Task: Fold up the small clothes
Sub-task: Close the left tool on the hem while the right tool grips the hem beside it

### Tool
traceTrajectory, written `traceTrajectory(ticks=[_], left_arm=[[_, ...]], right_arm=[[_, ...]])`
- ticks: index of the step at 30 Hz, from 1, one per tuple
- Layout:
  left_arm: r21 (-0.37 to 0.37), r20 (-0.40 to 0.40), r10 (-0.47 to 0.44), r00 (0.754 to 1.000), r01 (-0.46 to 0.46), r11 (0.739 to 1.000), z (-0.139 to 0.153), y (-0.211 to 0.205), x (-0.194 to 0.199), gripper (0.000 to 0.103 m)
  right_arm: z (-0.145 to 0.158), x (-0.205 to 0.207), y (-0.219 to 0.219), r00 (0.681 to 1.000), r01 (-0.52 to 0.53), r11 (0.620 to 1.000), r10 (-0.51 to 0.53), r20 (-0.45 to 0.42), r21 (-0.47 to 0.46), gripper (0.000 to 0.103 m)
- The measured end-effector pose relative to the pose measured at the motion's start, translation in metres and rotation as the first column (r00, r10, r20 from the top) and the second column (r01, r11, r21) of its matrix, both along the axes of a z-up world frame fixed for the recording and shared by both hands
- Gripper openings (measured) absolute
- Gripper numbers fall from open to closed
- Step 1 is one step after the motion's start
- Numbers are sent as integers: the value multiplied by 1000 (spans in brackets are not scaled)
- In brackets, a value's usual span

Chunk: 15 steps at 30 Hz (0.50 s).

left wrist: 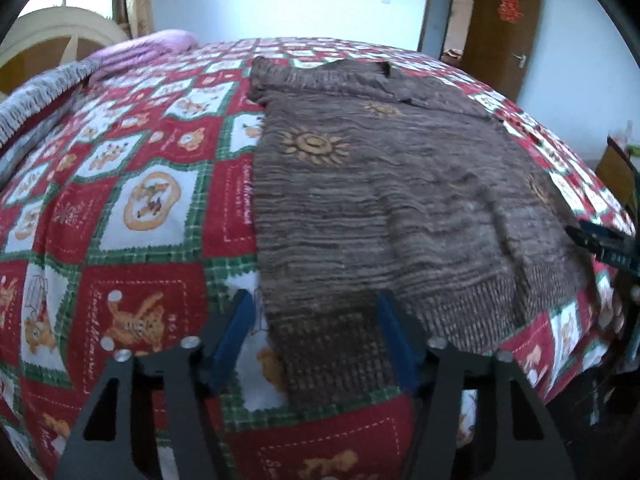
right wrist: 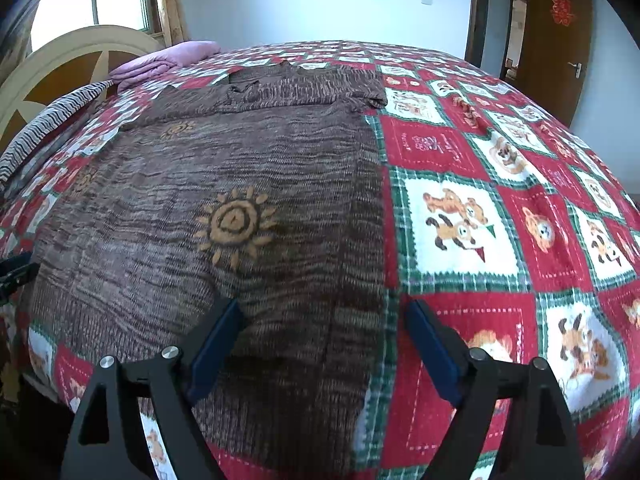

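Patchwork bedspread (right wrist: 460, 220), brown sweater (right wrist: 240, 200) flat, hem nearest, neck farthest

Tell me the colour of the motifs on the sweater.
Orange-yellow suns on the brown sweater, clearest in the right wrist view.

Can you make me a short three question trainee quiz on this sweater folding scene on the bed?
1. True or false: the brown sweater lies spread flat on the patchwork quilt.
2. Which part of the sweater sits between the left tool's fingers: A the collar, B a hem corner, C a sleeve cuff?
3. Fill in: the folded cloth near the headboard is ____ in colour.

Key: 1 true. 2 B. 3 pink.
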State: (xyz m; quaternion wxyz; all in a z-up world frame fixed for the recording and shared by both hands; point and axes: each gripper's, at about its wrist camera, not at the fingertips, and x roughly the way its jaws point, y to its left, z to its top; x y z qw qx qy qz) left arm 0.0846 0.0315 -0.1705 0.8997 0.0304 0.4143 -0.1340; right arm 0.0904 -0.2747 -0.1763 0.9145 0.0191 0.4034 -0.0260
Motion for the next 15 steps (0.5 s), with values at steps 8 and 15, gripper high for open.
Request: traceTrajectory(ticks=[8,15], left_arm=[[-38,23,-12,1000,13,999,16,12,-7,7],[-27,36,0,999,1,1000,16,20,-9,6]], right_arm=[[1,-7,-2,1000,-10,1000,11,-27,9,86],[4,-22,-15,998,27,998,-24,-63,50,86]])
